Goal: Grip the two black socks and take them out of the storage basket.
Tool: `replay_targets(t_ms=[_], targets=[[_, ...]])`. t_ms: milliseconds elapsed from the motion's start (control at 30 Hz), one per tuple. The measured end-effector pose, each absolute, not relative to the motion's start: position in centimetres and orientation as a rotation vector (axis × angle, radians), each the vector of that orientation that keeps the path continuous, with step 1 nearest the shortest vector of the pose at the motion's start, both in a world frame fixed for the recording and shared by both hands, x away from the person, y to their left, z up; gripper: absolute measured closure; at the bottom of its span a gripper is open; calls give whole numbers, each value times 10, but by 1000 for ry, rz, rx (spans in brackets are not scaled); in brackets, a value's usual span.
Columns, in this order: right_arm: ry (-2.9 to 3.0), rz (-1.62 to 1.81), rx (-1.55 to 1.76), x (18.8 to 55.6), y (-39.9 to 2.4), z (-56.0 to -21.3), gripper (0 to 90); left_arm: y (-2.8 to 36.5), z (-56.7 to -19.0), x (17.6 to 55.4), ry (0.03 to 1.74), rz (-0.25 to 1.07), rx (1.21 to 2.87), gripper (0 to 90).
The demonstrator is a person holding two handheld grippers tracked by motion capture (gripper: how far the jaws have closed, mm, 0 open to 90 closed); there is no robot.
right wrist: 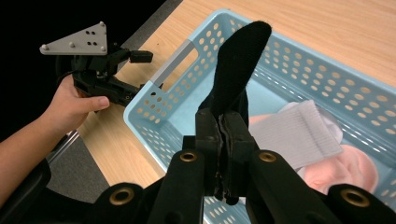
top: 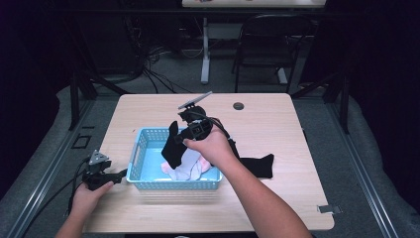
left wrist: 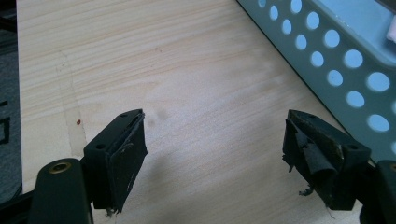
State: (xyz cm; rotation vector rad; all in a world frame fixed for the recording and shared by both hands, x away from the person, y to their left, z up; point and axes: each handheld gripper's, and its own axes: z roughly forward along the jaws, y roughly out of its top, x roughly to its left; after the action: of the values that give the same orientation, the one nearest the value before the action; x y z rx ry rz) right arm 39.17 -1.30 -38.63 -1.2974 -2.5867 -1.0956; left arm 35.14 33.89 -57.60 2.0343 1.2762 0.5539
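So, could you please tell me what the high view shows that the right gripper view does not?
High view alone: the whole table, a second black sock lying on it right of the basket, the chair behind, and the right hand. Right gripper view alone: the right gripper close up, jaws shut on the black sock, and the ribbing on a white sock. Both share the blue basket, the held sock hanging above it, pale socks inside, and the left gripper beside the basket.
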Motion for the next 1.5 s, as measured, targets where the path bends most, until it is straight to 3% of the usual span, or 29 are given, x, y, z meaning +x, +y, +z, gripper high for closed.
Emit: replay_targets(t_ms=[1133, 1500], targets=[[-2516, -1242, -1483, 364, -116, -346, 868, 338, -576, 351, 1278, 554, 2042, 214], [-2477, -1243, -1602, 357, -155, -347, 868, 339, -577, 351, 1277, 557, 2046, 213]])
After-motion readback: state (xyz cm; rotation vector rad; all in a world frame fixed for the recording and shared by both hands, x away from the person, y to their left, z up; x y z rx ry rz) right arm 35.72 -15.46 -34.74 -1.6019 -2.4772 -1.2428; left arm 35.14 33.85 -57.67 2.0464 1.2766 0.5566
